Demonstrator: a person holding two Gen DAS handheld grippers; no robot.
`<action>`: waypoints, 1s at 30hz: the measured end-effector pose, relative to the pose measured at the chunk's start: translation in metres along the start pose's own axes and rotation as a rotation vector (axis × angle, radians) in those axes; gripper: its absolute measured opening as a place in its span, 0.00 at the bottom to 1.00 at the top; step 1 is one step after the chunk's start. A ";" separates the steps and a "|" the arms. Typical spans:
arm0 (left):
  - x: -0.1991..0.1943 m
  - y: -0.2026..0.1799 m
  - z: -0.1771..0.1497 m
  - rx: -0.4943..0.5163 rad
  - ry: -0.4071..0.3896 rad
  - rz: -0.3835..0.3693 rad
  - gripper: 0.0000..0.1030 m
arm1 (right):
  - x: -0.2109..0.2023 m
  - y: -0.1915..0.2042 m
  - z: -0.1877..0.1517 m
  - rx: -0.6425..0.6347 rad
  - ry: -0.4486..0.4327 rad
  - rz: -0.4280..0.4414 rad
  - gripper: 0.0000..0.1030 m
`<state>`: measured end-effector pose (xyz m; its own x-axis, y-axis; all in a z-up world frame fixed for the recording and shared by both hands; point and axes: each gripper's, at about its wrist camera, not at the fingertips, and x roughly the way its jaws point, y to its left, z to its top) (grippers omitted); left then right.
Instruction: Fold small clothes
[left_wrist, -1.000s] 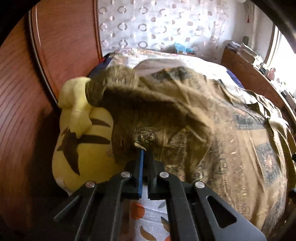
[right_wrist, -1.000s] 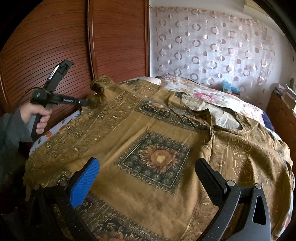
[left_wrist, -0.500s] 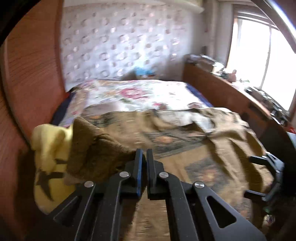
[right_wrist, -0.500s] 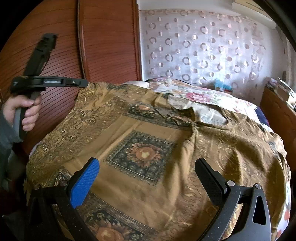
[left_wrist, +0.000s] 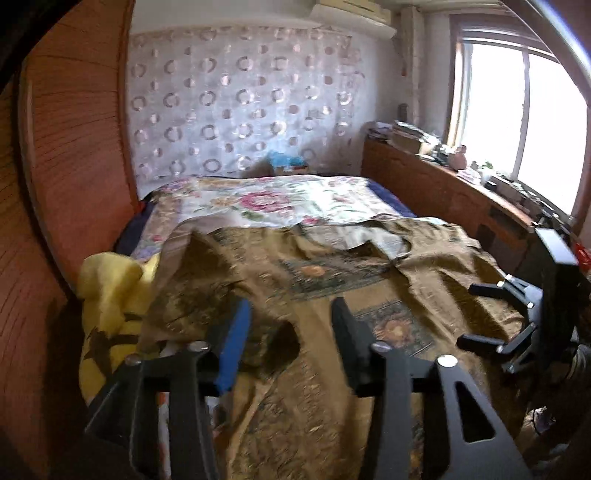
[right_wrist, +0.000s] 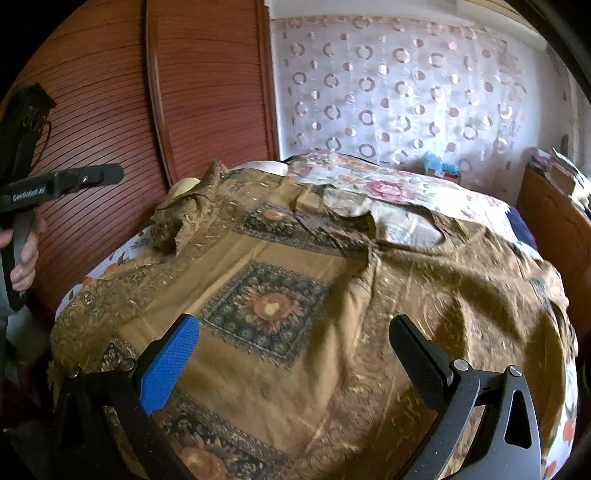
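A brown-gold shirt (right_wrist: 266, 302) with sunflower squares lies spread front up on the bed. Its left sleeve (right_wrist: 177, 221) sits crumpled on the shoulder, near a yellow plush pillow (left_wrist: 107, 295). My left gripper (left_wrist: 291, 325) hovers above that sleeve (left_wrist: 207, 295); its jaws are opening and the pads touch no cloth. From the right wrist view the left gripper (right_wrist: 114, 173) hangs in the air at the far left, held by a hand (right_wrist: 26, 254). My right gripper (right_wrist: 291, 332) stands open over the shirt's lower front, holding nothing; it also shows at the bed's right side (left_wrist: 491, 314).
A floral bedspread (left_wrist: 266, 199) covers the bed beyond the collar. Wooden wardrobe doors (right_wrist: 207, 92) close off the left side. A wooden ledge (left_wrist: 443, 184) with clutter runs along the right under a window. A dotted curtain (right_wrist: 399, 92) hangs behind the bed.
The left gripper lifted the sleeve, rose and drew back, then opened and let it go; the sleeve now lies bunched on the shoulder. The right gripper has stayed put, open.
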<state>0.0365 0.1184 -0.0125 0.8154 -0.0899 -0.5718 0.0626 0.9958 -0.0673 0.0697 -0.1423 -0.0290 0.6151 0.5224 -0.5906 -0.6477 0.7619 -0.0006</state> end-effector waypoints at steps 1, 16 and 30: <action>-0.002 0.004 -0.003 -0.007 -0.004 0.015 0.62 | 0.003 0.002 0.003 -0.012 0.000 0.006 0.98; -0.031 0.051 -0.049 -0.107 -0.022 0.099 0.78 | 0.114 0.062 0.082 -0.190 0.078 0.288 0.74; -0.041 0.059 -0.071 -0.127 -0.033 0.100 0.78 | 0.198 0.137 0.102 -0.366 0.116 0.332 0.73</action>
<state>-0.0339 0.1794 -0.0508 0.8326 0.0118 -0.5537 -0.0913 0.9890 -0.1161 0.1489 0.1045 -0.0634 0.3084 0.6518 -0.6929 -0.9279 0.3664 -0.0683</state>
